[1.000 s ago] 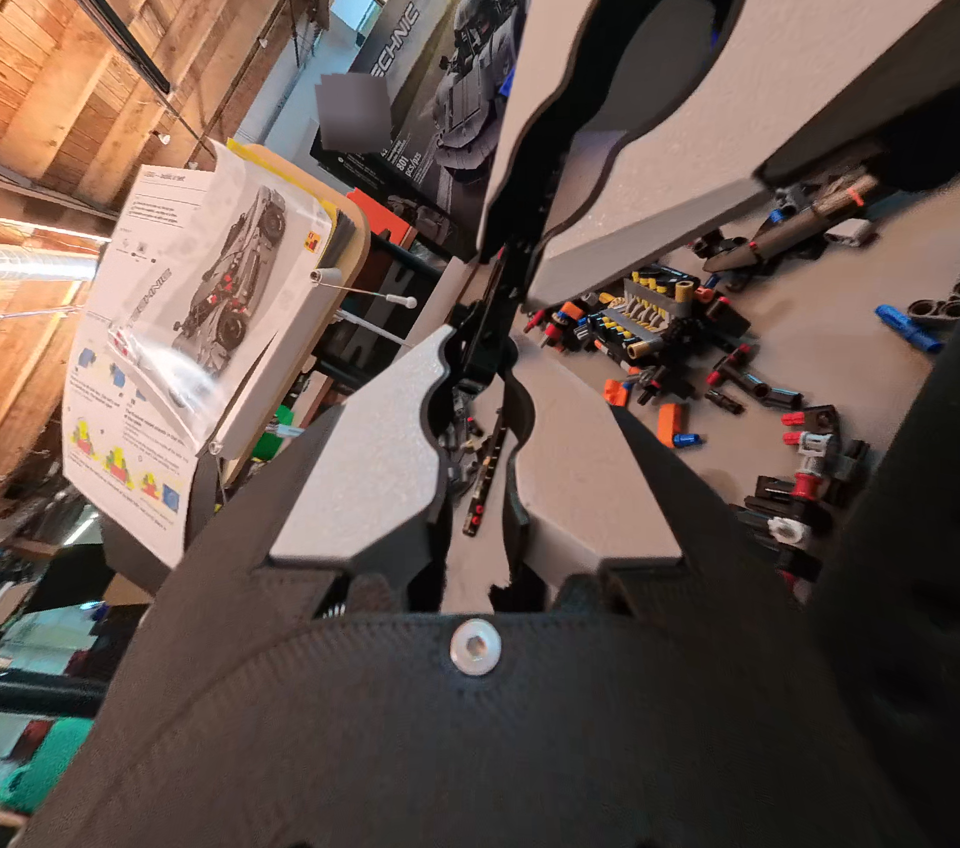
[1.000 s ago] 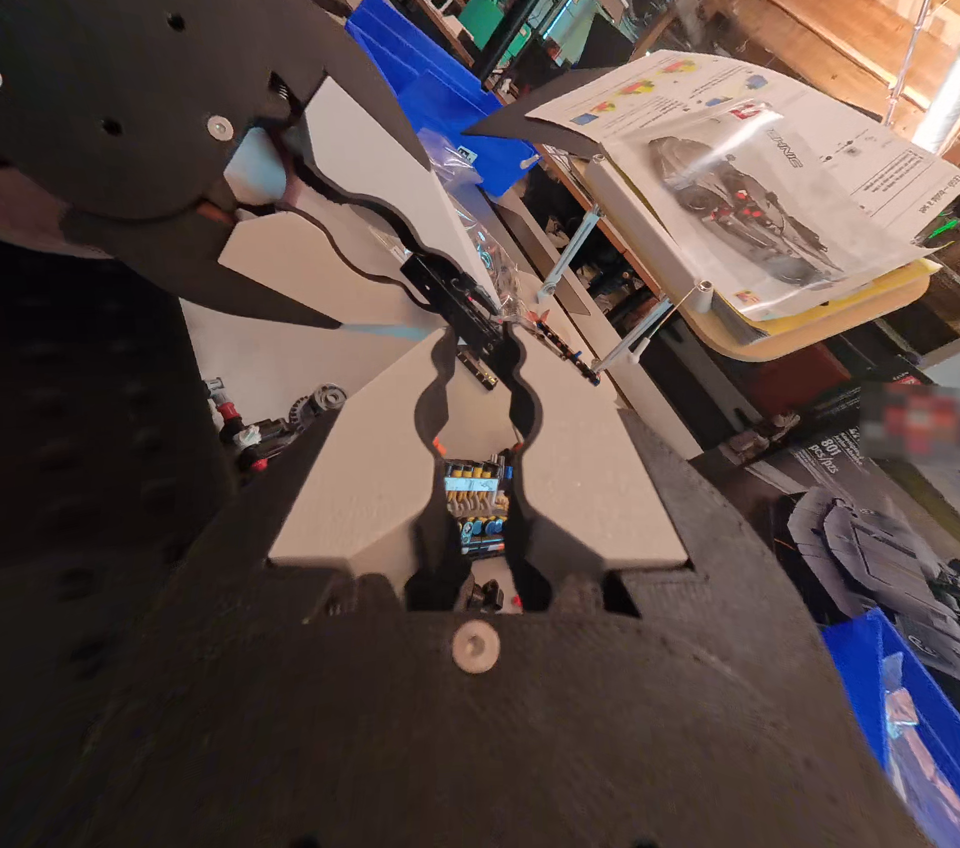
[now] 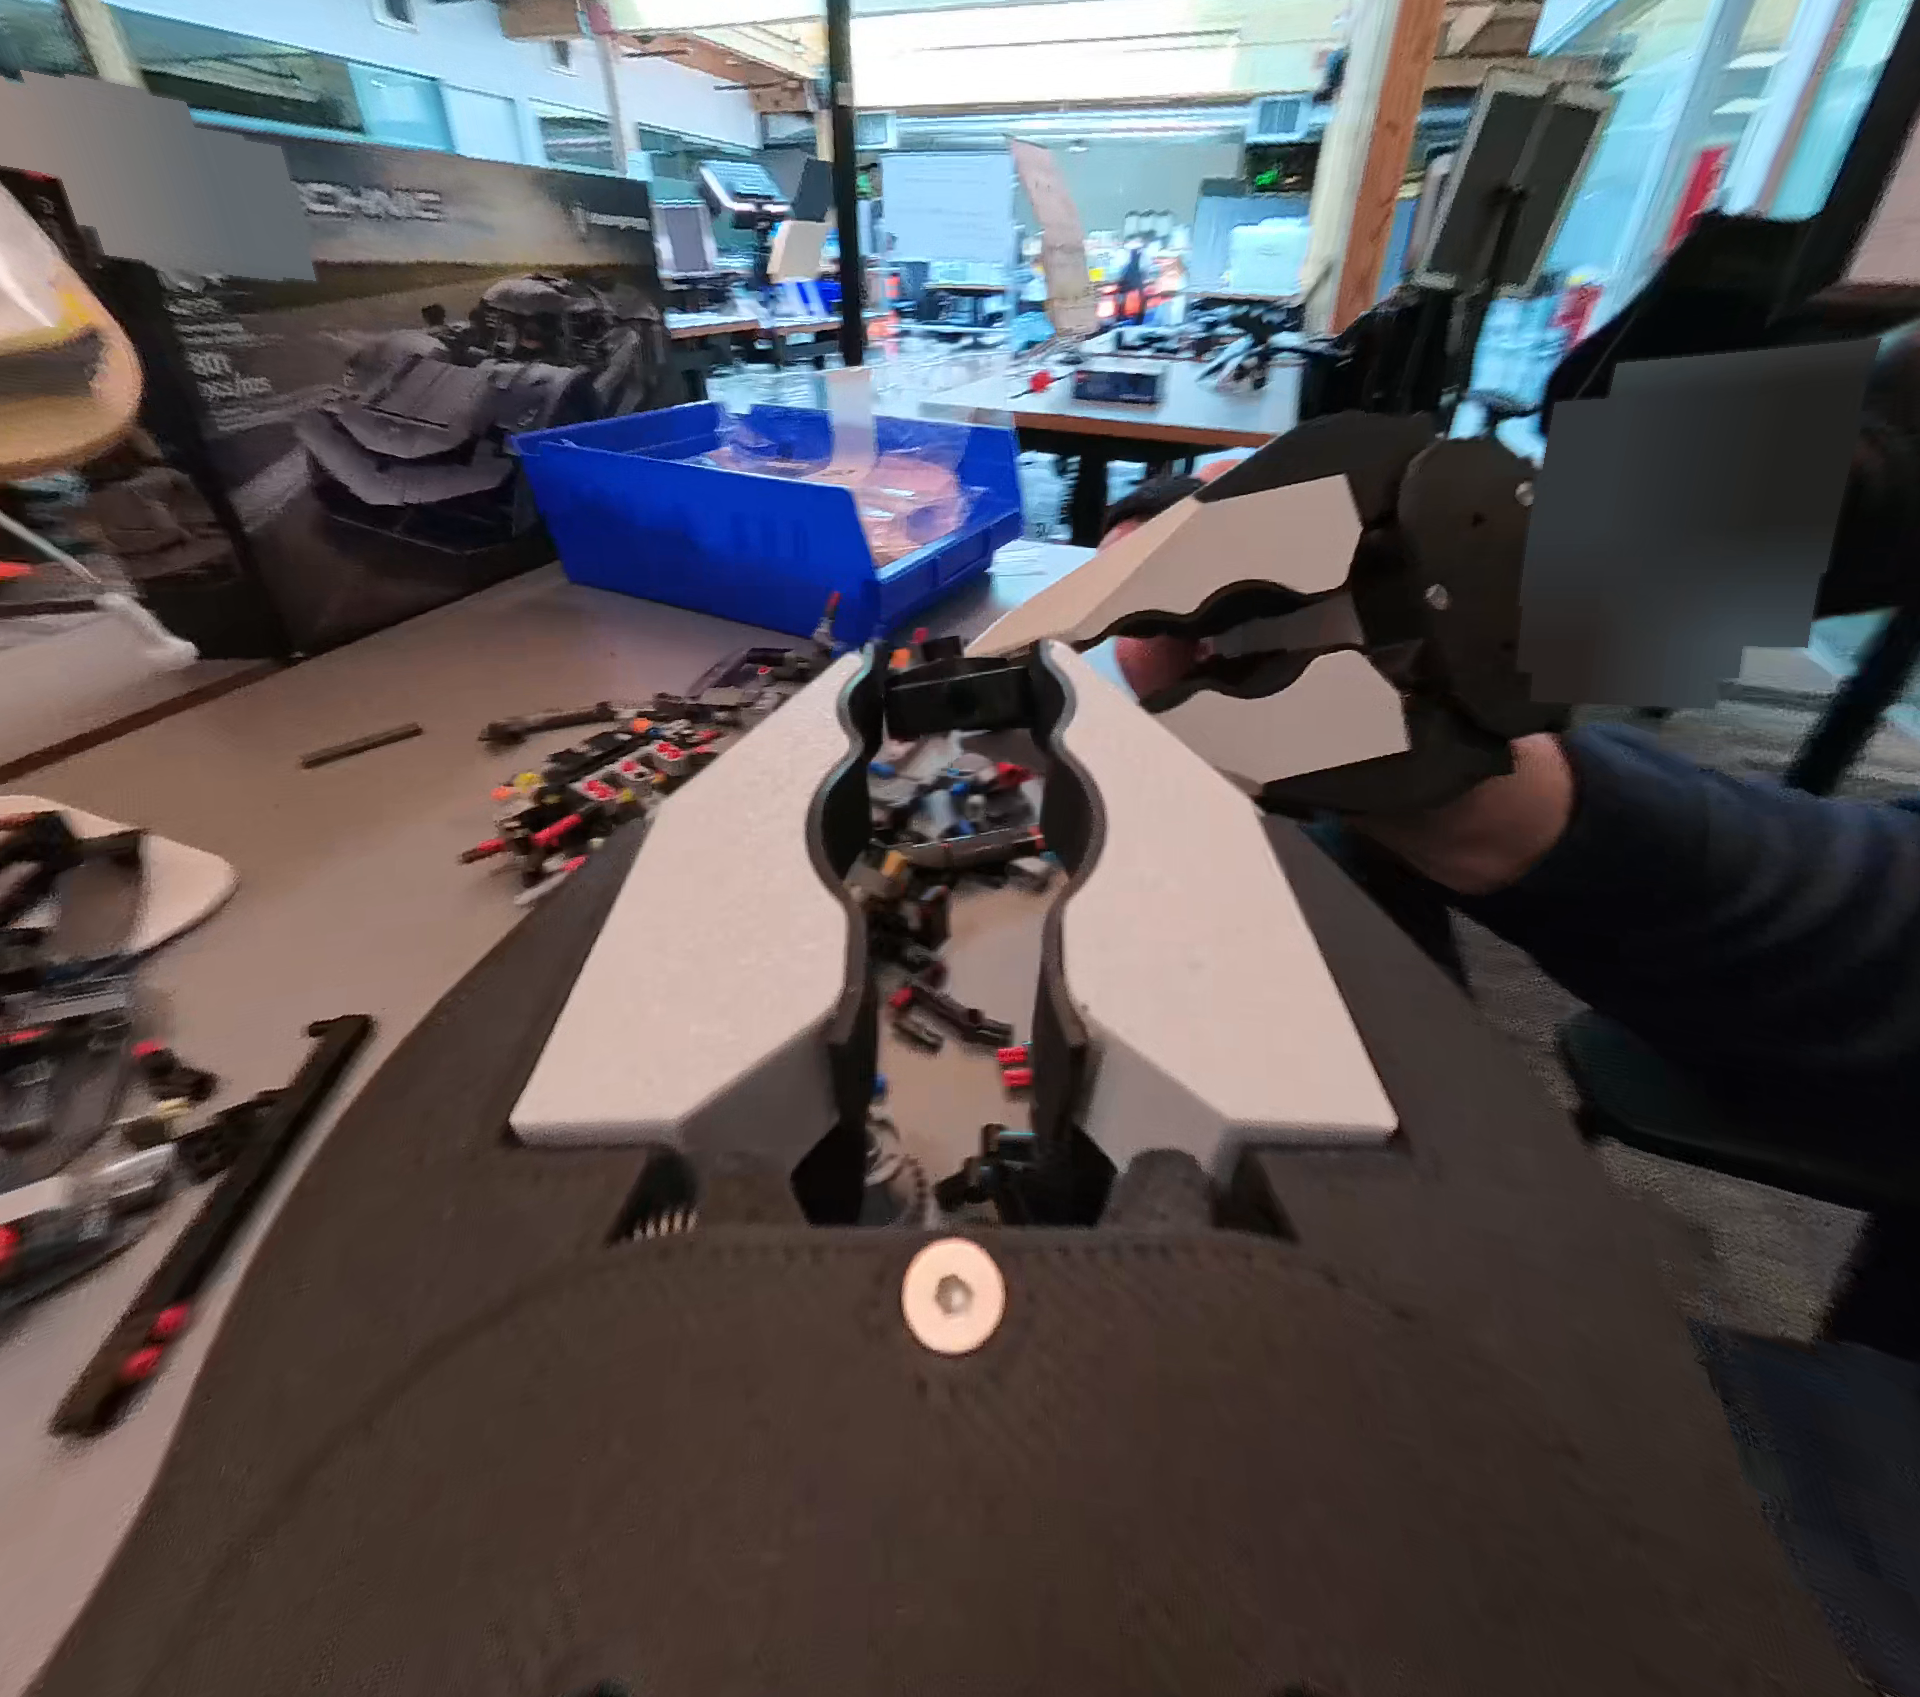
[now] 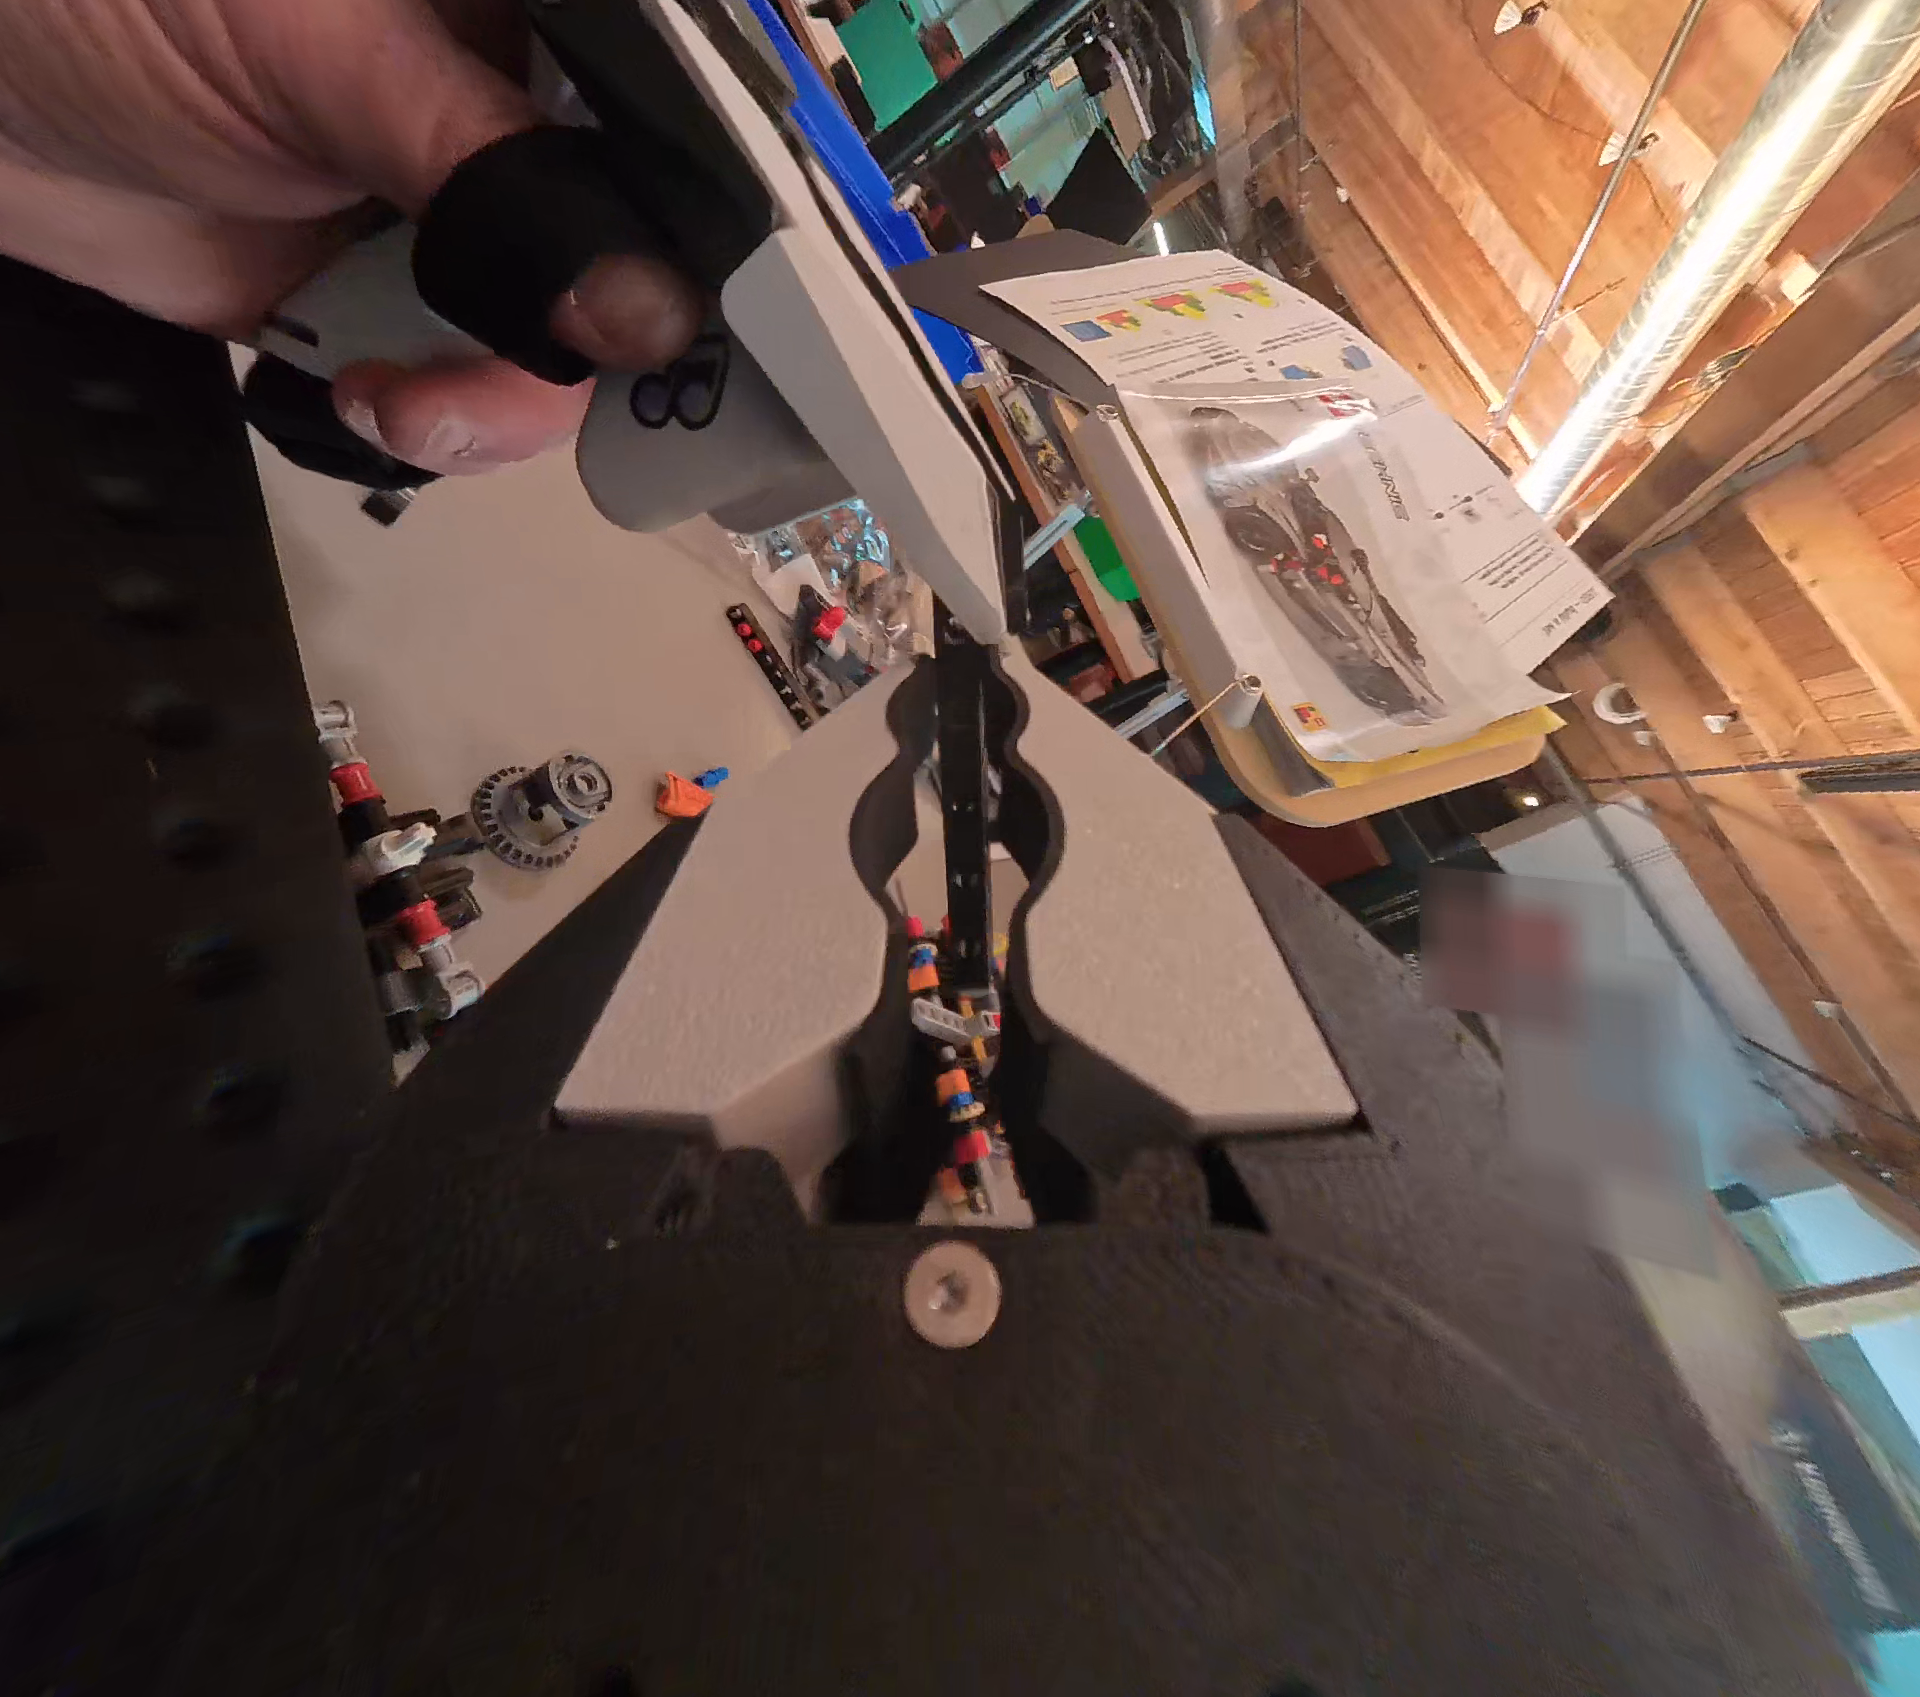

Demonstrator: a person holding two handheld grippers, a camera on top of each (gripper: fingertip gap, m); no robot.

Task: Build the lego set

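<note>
My left gripper (image 3: 958, 660) is shut on a small black lego piece (image 3: 956, 697), held above the grey table (image 3: 343, 878). My right gripper (image 3: 1039, 639) comes in from the right, held by a hand in a dark blue sleeve, with its tips touching that piece. In the right wrist view my right gripper (image 4: 961, 671) is closed on a thin black beam (image 4: 964, 816) seen edge-on along its fingers. The left gripper (image 4: 982, 619) meets it tip to tip from the upper left. Whether piece and beam are one assembly is hidden.
Loose lego parts (image 3: 592, 795) lie on the table under the grippers. A long black beam with red pins (image 3: 208, 1211) lies at the left. A blue bin (image 3: 769, 504) and the set's box (image 3: 416, 400) stand behind. The instruction booklet (image 4: 1330, 504) rests on a stand. A grey gear part (image 4: 540, 806) lies nearby. Left and right tips are no more than a few centimetres apart.
The left gripper has swung from a tilted pose facing the booklet to level, facing the room. The black beam now lies between the right fingers. The grippers stay tip to tip.
</note>
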